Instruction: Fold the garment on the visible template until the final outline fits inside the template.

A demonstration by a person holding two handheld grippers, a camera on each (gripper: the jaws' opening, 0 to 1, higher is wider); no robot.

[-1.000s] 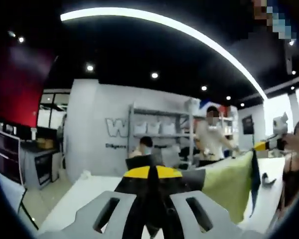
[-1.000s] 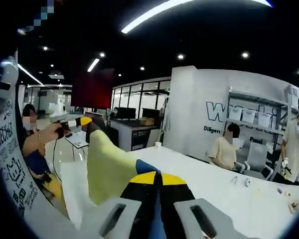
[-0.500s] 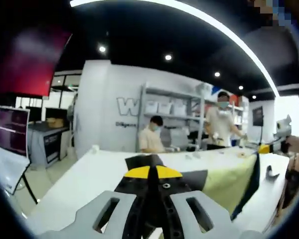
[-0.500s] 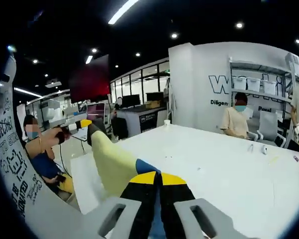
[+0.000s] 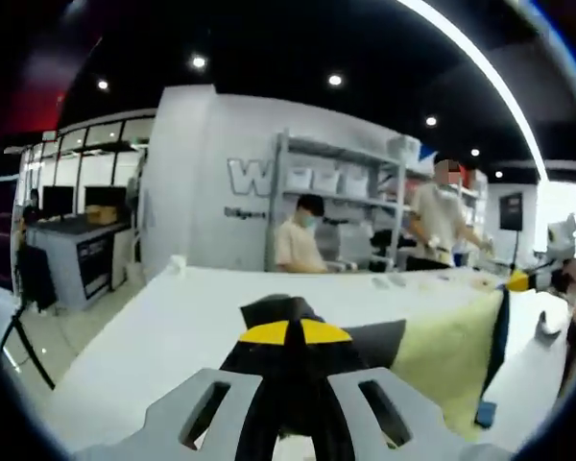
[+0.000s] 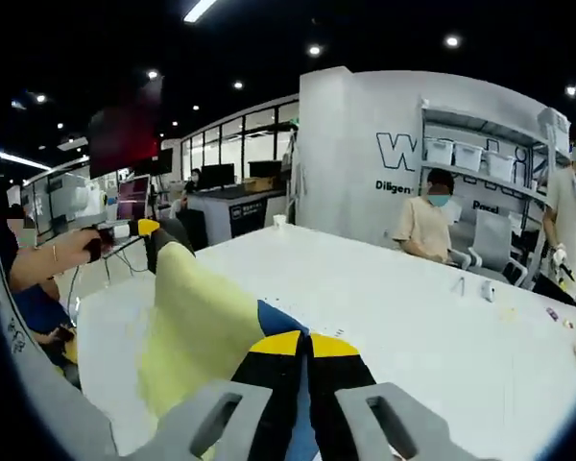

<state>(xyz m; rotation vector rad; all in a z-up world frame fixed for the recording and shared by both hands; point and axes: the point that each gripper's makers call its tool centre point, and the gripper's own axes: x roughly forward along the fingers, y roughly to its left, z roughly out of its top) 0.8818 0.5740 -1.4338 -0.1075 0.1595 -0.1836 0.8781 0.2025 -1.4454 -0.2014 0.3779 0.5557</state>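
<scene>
Table: a long white table (image 6: 432, 327) runs across both views; its bare top (image 5: 192, 317) reaches toward the far wall.
Room: dark ceiling with round spotlights and a bright light strip (image 5: 490, 77); a white wall with large lettering (image 6: 403, 154); glass-fronted offices with desks behind (image 6: 221, 182).
Shelving: a metal rack (image 5: 336, 206) stands against the wall and carries a row of white bins (image 6: 466, 154); what is in them cannot be made out.
People: one person sits behind the table (image 6: 424, 226), another stands by the rack (image 5: 442, 226).
Garment: a pale yellow garment with dark blue trim (image 6: 197, 331) hangs stretched between the two grippers, lifted above the table; in the left gripper view it spreads to the right (image 5: 451, 351).
Left gripper (image 5: 293, 331): jaws closed, pinching the garment's dark edge.
Right gripper (image 6: 305, 355): jaws closed, clamped on the garment's blue edge.
Template: cannot be told from these views.
</scene>
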